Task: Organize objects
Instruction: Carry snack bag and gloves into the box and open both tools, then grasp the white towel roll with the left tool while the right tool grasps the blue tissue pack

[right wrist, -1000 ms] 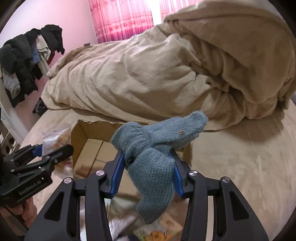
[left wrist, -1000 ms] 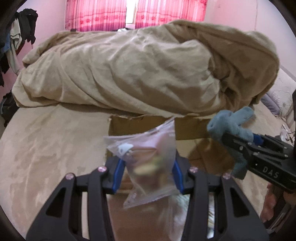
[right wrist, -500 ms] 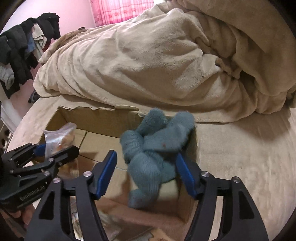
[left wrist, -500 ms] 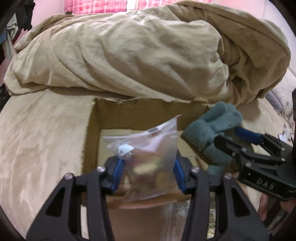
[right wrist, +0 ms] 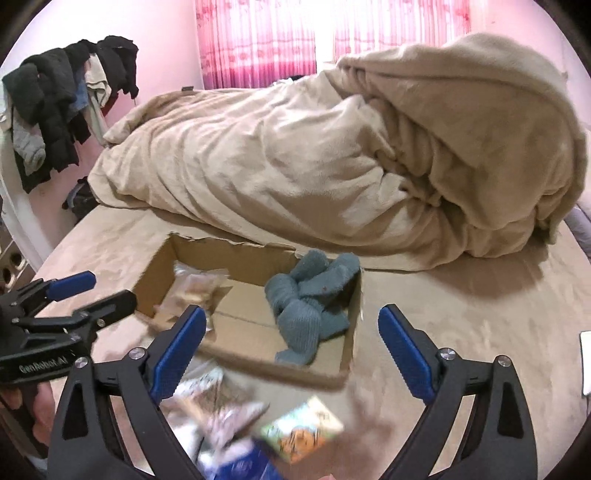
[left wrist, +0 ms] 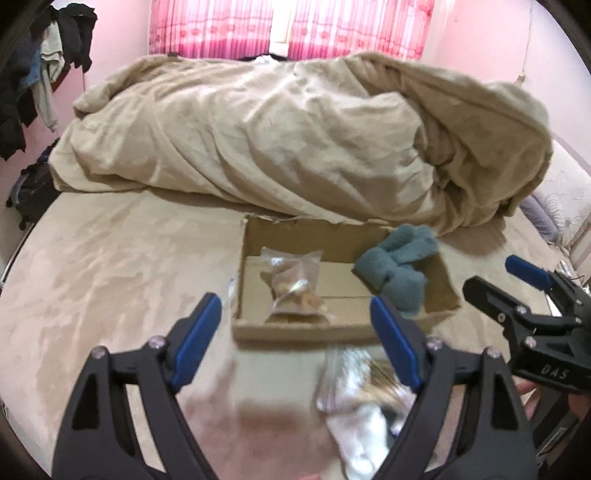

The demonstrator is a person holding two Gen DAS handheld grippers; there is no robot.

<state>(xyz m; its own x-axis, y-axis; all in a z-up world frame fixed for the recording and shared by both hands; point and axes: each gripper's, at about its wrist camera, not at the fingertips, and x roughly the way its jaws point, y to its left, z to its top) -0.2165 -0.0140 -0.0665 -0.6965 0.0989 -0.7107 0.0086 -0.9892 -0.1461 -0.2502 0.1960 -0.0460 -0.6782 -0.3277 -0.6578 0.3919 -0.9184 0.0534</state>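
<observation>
a: nearest the cameras, left gripper [left wrist: 295, 336] with its jaws spread wide, nothing between them. they've just been opening.

b: same on the right gripper [right wrist: 291, 349], jaws as wide apart as you'll see them, just been opening too, and empty.

a: right under both, loose stuff on the bed: blurry clear plastic bags [left wrist: 364, 391] and a small colourful packet [right wrist: 303, 434]. none of that is sorted yet, i'd say.

b: agreed, that's what's left. now a bit further out, the cardboard box [left wrist: 306, 328], open top, sitting on the tan bedspread [left wrist: 110, 266].

a: and look inside: clear zip bag of snacks [left wrist: 293, 288] resting on the left half of the box floor.

b: blue-grey knitted socks [right wrist: 310, 306] bundled in the right corner, one end draped over the rim.

a: so two items in, a small pile to go. call it partway.

b: beyond the box, the heaped beige blanket [right wrist: 332, 155], then pink curtains [left wrist: 288, 27] and hanging clothes [right wrist: 62, 107] at the back.
</observation>
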